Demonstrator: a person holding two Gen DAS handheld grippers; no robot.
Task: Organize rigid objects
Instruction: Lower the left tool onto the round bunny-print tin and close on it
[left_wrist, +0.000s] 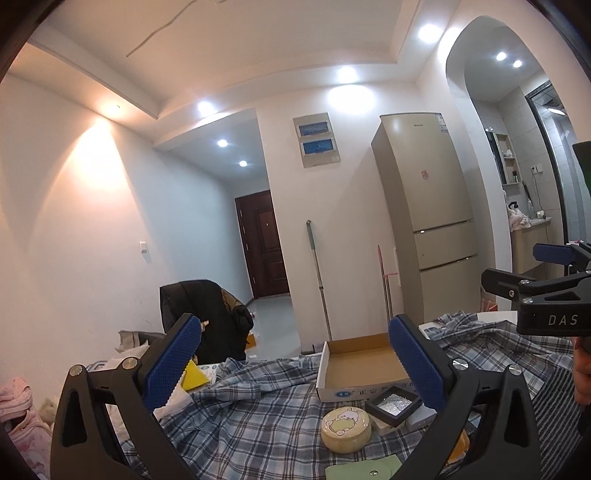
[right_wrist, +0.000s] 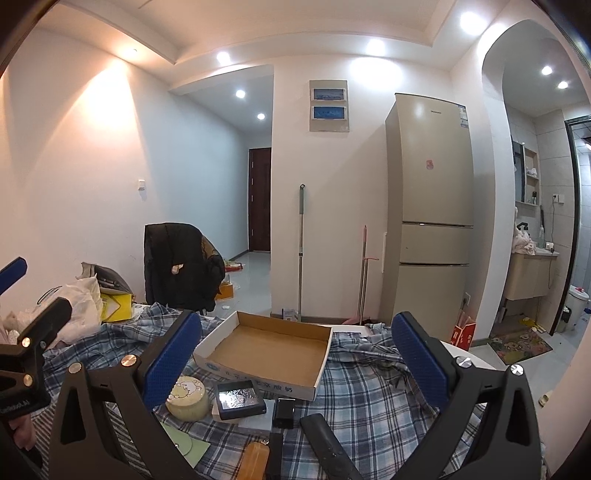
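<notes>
An empty shallow cardboard box (right_wrist: 269, 349) lies on a plaid cloth (right_wrist: 369, 398); it also shows in the left wrist view as the cardboard box (left_wrist: 364, 363). In front of it sit a round cream tin (right_wrist: 187, 398) with a bunny lid, a black framed case (right_wrist: 238, 398), a small black block (right_wrist: 283, 411) and a black remote (right_wrist: 327, 439). The left view shows the tin (left_wrist: 346, 428) and the black case (left_wrist: 393, 404). My left gripper (left_wrist: 295, 363) is open above the cloth. My right gripper (right_wrist: 295, 363) is open over these objects, holding nothing.
A pale green card (right_wrist: 188, 446) and an orange-brown flat item (right_wrist: 255, 461) lie at the near edge. A yellow box (right_wrist: 116, 304) and white bags (right_wrist: 79, 306) sit left. A chair with a black jacket (right_wrist: 177, 266), a mop (right_wrist: 301, 251) and a fridge (right_wrist: 430, 206) stand behind.
</notes>
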